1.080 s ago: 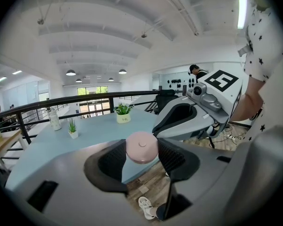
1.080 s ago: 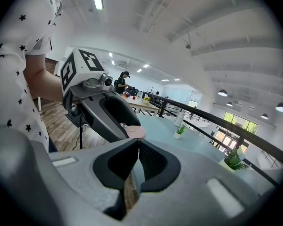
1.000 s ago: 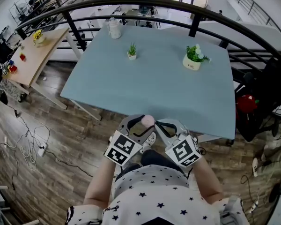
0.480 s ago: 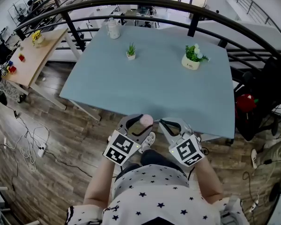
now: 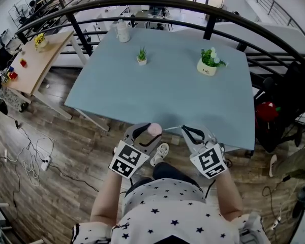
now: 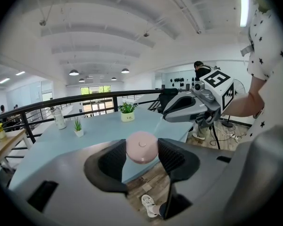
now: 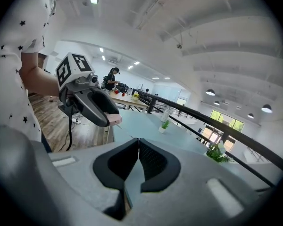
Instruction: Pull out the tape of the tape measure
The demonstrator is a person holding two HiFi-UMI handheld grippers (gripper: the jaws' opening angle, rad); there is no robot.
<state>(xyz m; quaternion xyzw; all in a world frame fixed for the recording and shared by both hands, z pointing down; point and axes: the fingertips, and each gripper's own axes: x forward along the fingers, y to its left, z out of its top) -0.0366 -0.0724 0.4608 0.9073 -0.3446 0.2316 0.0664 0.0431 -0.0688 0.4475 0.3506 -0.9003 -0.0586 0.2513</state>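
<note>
A round pink tape measure (image 5: 154,129) sits between the jaws of my left gripper (image 5: 150,133), which is shut on it just off the near edge of the blue-grey table (image 5: 168,90). In the left gripper view the pink case (image 6: 141,146) is pinched from both sides by the black pads (image 6: 114,160). My right gripper (image 5: 189,131) is a short way to the right, jaws shut. In the right gripper view a thin pale strip of tape (image 7: 126,129) runs from the pink case (image 7: 114,119) to the shut jaws of the right gripper (image 7: 138,142).
Two small potted plants (image 5: 142,55) (image 5: 209,61) and a white jar (image 5: 124,32) stand on the table's far part. A black railing (image 5: 142,4) curves behind it. A wooden desk (image 5: 35,60) is at the left. Wooden floor and my shoe (image 5: 160,154) lie below the grippers.
The two grippers have drawn apart: the right one moved right, the left one shifted slightly left with the pink case.
</note>
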